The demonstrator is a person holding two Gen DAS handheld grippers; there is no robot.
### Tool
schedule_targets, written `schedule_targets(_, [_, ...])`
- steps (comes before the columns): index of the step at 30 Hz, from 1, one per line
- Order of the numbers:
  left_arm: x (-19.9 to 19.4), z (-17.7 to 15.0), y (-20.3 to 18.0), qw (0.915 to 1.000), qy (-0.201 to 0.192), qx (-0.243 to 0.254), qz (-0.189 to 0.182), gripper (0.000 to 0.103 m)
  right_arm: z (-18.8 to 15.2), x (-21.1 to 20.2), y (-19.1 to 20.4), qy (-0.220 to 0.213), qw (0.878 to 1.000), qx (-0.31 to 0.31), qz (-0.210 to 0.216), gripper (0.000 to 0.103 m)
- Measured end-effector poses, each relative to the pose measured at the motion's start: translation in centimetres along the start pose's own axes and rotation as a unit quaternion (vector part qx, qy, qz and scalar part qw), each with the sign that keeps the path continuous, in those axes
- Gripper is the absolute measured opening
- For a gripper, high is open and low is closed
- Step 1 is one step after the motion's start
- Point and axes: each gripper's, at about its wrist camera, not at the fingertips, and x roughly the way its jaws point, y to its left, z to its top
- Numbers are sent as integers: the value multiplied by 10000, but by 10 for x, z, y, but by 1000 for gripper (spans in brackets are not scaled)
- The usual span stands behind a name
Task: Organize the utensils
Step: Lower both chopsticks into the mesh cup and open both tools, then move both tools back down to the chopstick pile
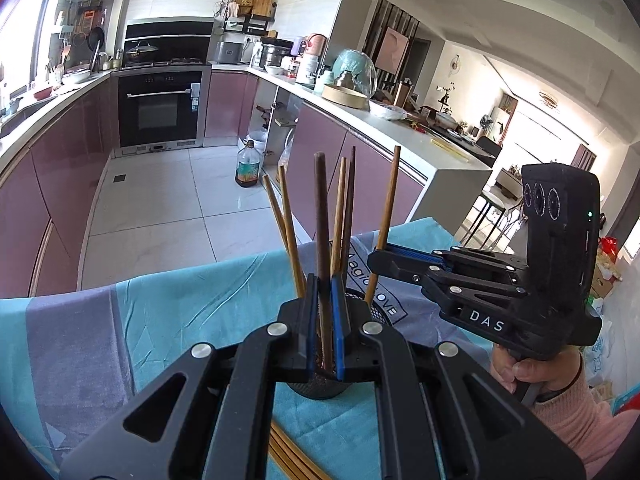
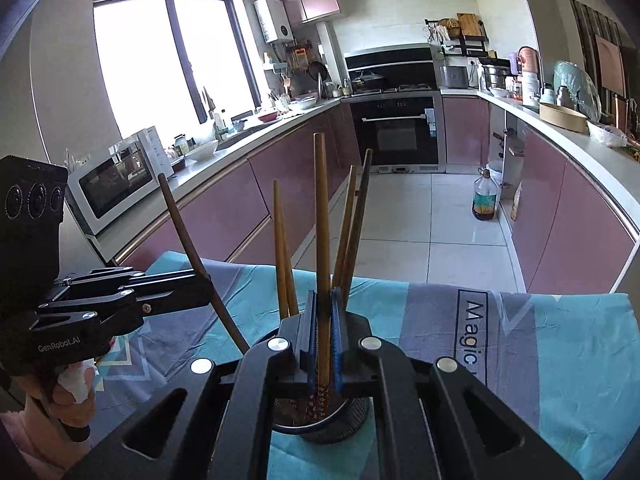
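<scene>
A black mesh holder (image 1: 380, 312) (image 2: 352, 412) stands on the blue-grey cloth and holds several chopsticks upright. My left gripper (image 1: 325, 284) is shut on a dark brown chopstick (image 1: 321, 208) whose lower end is inside the holder. My right gripper (image 2: 324, 300) is shut on a light wooden chopstick (image 2: 321, 208), also standing in the holder. In the left wrist view the right gripper (image 1: 378, 256) comes in from the right and grips that light chopstick (image 1: 390, 196). In the right wrist view the left gripper (image 2: 206, 288) holds the dark chopstick (image 2: 180, 232) at the left.
More light chopsticks (image 1: 288, 452) lie flat on the cloth (image 1: 180, 320) near the holder. The table's far edge drops to a tiled kitchen floor (image 2: 440, 224), where an oil bottle (image 2: 485, 196) stands. Purple cabinets line both sides.
</scene>
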Motion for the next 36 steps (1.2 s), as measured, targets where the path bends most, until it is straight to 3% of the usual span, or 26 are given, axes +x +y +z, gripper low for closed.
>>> schedule_targets(4, [12, 4, 1, 9999, 53, -24, 114, 8, -1, 6, -3, 77, 9999, 91, -31, 6])
schedule_targets(11, [20, -4, 10, 9995, 51, -62, 310, 21, -3, -2, -7, -79, 9998, 190, -82, 16])
schedule_targets(20, [2, -18, 15, 9986, -224, -6, 470, 35, -13, -19, 2, -231, 9996, 120, 88, 28])
schedule_targets(25, [-15, -33, 22, 9970, -377, -61, 677, 42, -25, -31, 18, -292, 9992, -25, 283, 29])
schedule_targets(29, [-30, -47, 33, 9944, -467, -132, 942, 59, -38, -43, 34, -316, 9980, -166, 515, 36])
schedule_targets(36, [-41, -85, 55, 9906, -261, -267, 1314, 63, -82, -18, 56, 381, 9958, -304, 776, 37])
